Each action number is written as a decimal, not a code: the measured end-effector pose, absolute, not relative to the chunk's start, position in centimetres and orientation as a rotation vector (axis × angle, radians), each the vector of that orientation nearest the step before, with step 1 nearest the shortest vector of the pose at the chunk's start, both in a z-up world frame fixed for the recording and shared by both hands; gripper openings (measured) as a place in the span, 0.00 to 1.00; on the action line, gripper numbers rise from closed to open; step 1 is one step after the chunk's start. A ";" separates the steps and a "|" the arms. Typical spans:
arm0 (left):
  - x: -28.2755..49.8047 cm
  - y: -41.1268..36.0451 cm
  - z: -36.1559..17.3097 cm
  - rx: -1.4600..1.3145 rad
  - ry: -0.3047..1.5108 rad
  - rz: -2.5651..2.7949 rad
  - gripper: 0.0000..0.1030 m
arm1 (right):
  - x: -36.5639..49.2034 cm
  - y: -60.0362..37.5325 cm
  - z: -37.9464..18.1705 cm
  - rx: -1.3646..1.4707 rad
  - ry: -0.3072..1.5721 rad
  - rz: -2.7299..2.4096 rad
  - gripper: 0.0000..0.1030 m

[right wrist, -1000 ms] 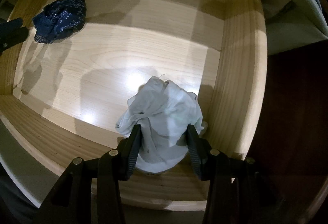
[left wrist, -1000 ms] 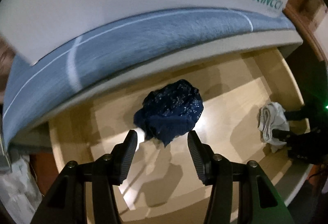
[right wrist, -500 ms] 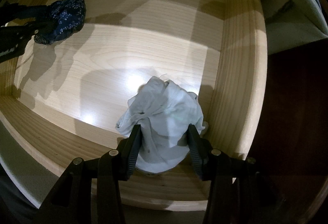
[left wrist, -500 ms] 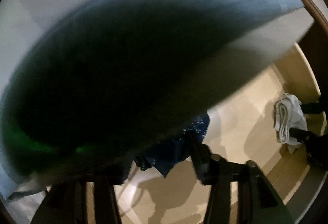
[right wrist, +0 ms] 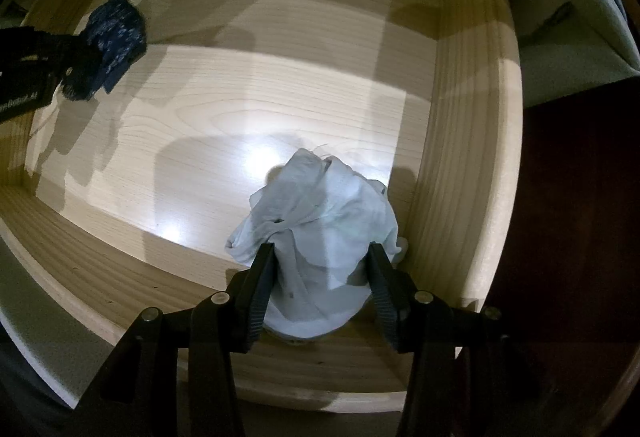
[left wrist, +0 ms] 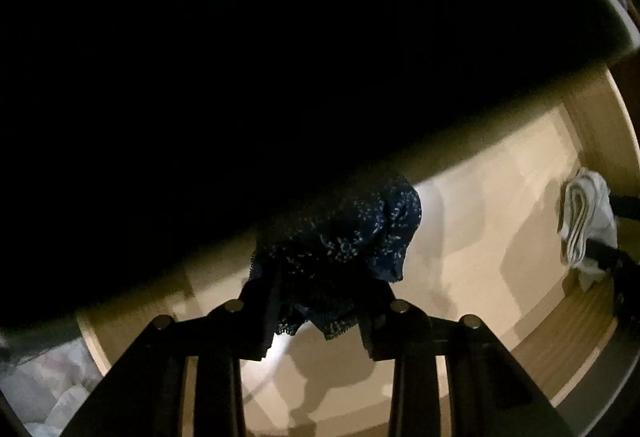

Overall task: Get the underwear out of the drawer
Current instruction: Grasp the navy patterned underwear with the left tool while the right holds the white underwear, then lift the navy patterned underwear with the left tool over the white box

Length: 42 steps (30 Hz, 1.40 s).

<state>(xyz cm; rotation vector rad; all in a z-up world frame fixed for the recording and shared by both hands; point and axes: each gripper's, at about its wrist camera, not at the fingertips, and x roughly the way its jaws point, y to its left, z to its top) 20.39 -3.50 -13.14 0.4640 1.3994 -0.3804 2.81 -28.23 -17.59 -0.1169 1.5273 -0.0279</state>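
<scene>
Jaws of left gripper [left wrist: 316,301] have just clenched navy lace underwear [left wrist: 352,237]; right gripper [right wrist: 320,277] straddles white underwear [right wrist: 320,221], unclosed, so lifting comes next

You see navy speckled lace underwear [left wrist: 340,249] bunched at drawer [right wrist: 472,141] far-left corner; pale white underwear [right wrist: 320,237] crumpled near-right, against front wall.

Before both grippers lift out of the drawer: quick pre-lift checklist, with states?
1. Left gripper around navy underwear: ok; closure cannot tell.
2. Right gripper straddling white underwear: ok; closure cannot tell.
3. Navy piece off the drawer floor: cannot tell.
4. White piece clear of the right wall: not ok, it sits close beside it.
5. Clearance above the left gripper: not ok, a dark overhang fills its view.
</scene>
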 end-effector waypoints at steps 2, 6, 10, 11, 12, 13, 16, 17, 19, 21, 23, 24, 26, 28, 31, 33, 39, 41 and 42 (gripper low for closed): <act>20.2 -3.1 -13.2 0.470 1.429 -0.368 0.32 | 2.8 -28.2 -17.6 -0.118 1.528 -0.029 0.45; 19.7 -2.0 -13.5 0.460 1.495 -0.344 0.32 | 2.7 -28.1 -17.4 -0.120 1.532 -0.030 0.45; 18.7 -0.4 -13.7 0.433 1.553 -0.305 0.32 | 2.8 -28.0 -17.2 -0.124 1.534 -0.030 0.45; 18.3 0.1 -13.8 0.409 1.575 -0.294 0.32 | 2.9 -27.9 -17.2 -0.124 1.534 -0.031 0.45; 18.1 0.7 -14.0 0.374 1.599 -0.286 0.32 | 2.9 -27.9 -17.2 -0.124 1.533 -0.031 0.45; 17.9 1.6 -14.2 0.313 1.626 -0.273 0.32 | 2.9 -27.8 -17.1 -0.124 1.532 -0.030 0.45; 18.1 3.6 -14.2 0.219 1.665 -0.238 0.32 | 3.0 -27.8 -17.2 -0.125 1.532 -0.029 0.45; 18.0 4.0 -14.2 0.201 1.674 -0.225 0.32 | 3.1 -27.7 -17.1 -0.125 1.532 -0.029 0.45; 17.8 4.8 -14.4 0.155 1.700 -0.192 0.31 | 3.0 -27.8 -17.1 -0.125 1.532 -0.030 0.45; 17.3 5.6 -14.5 0.113 1.727 -0.171 0.31 | 3.1 -27.7 -17.1 -0.125 1.531 -0.031 0.45; 16.8 6.6 -14.7 0.088 1.739 -0.147 0.31 | 3.1 -27.7 -17.0 -0.124 1.530 -0.032 0.45; 16.9 6.9 -14.8 0.064 1.737 -0.133 0.31 | 3.2 -27.7 -17.0 -0.124 1.530 -0.032 0.46; 15.0 8.6 -14.5 0.027 1.731 -0.121 0.31 | 3.2 -27.7 -16.9 -0.123 1.529 -0.032 0.46; 14.1 9.7 -14.1 0.011 1.698 -0.115 0.32 | 3.2 -27.6 -17.1 -0.122 1.528 -0.033 0.46; 13.3 9.5 -13.4 -0.006 1.661 -0.116 0.37 | 3.3 -27.6 -17.1 -0.121 1.527 -0.033 0.46; 13.3 10.0 -12.7 -0.042 1.638 -0.127 0.39 | 3.3 -27.6 -17.2 -0.122 1.528 -0.032 0.46; 13.4 9.9 -11.0 -0.138 1.593 -0.193 0.56 | 3.3 -27.6 -17.1 -0.123 1.527 -0.032 0.46; 14.2 9.7 -10.3 -0.126 1.591 -0.191 0.56 | 3.3 -27.6 -17.1 -0.123 1.527 -0.032 0.46; 14.2 9.6 -10.4 -0.122 1.591 -0.180 0.56 | 3.3 -27.6 -17.1 -0.123 1.527 -0.033 0.46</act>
